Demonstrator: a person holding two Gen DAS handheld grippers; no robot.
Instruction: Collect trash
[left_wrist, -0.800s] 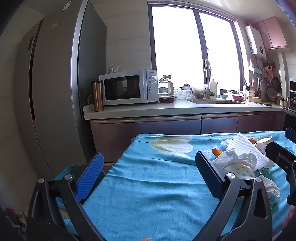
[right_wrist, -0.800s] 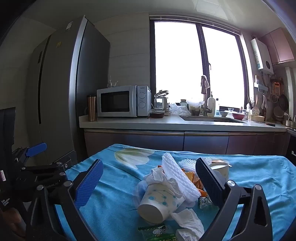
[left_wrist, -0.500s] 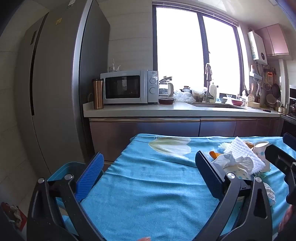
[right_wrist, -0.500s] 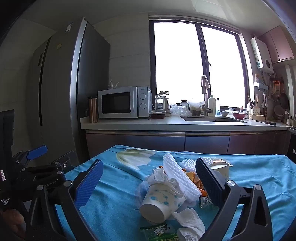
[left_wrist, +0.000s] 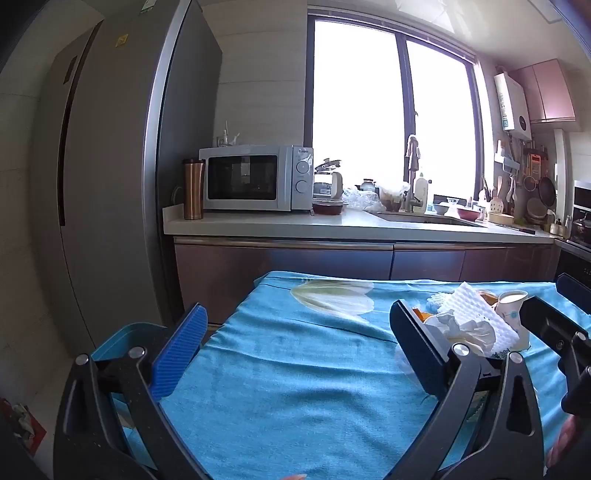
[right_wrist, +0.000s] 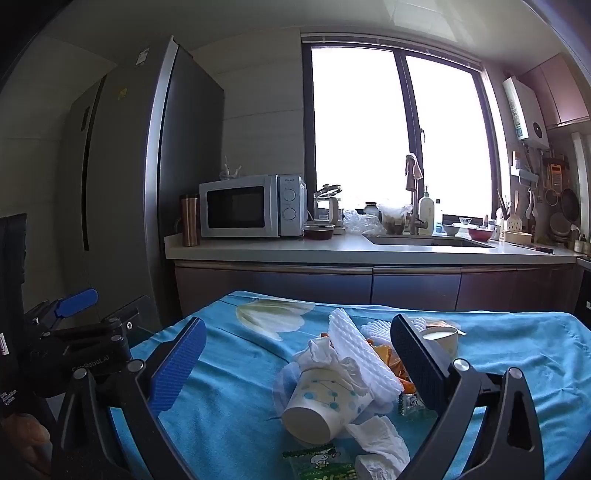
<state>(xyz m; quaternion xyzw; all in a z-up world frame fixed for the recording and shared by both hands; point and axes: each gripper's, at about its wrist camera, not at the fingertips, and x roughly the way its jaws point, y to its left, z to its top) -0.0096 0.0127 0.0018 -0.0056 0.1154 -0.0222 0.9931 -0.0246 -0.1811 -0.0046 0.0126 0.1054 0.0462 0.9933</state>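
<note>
Left tongs (left_wrist: 295, 350): spread wide, nothing between the 2 fingers, held over bare blue cloth (left_wrist: 295, 387). Right tongs (right_wrist: 295, 362): also spread wide, holding nothing, aimed at the trash pile (right_wrist: 347, 373).

Hidden or unclear:
- In the left view the pile (left_wrist: 469, 325) is half covered by the dark right-hand finger; only crumpled tissue, white foam netting (left_wrist: 484, 314) and 1 upright paper cup (left_wrist: 511, 306) show.
- In the right view the upright cup (right_wrist: 443, 339) sits partly behind the right-hand finger.
- A green snack wrapper (right_wrist: 321, 461) is cut off by the bottom edge; its print is not readable.
- Orange scraps (right_wrist: 388, 354) under the netting; cannot tell what they are.
- A blue bin (left_wrist: 125, 339) at the desk's left edge, mostly behind the left tongs; contents not visible.

Trash location: right half of the desk, clustered. A dotted paper cup (right_wrist: 325, 406) lies on its side, mouth toward the camera, with tissue (right_wrist: 332, 358) on top and more tissue (right_wrist: 380, 439) just beside it.

Surface and room: desk covered by blue cloth with a white flower print (right_wrist: 273, 317). Behind it, a kitchen counter with microwave (right_wrist: 251, 206), copper tumbler (right_wrist: 190, 221), sink and tap (right_wrist: 413, 192). Grey fridge (right_wrist: 122, 177) on the left; bright window (right_wrist: 399, 136) overexposed.
</note>
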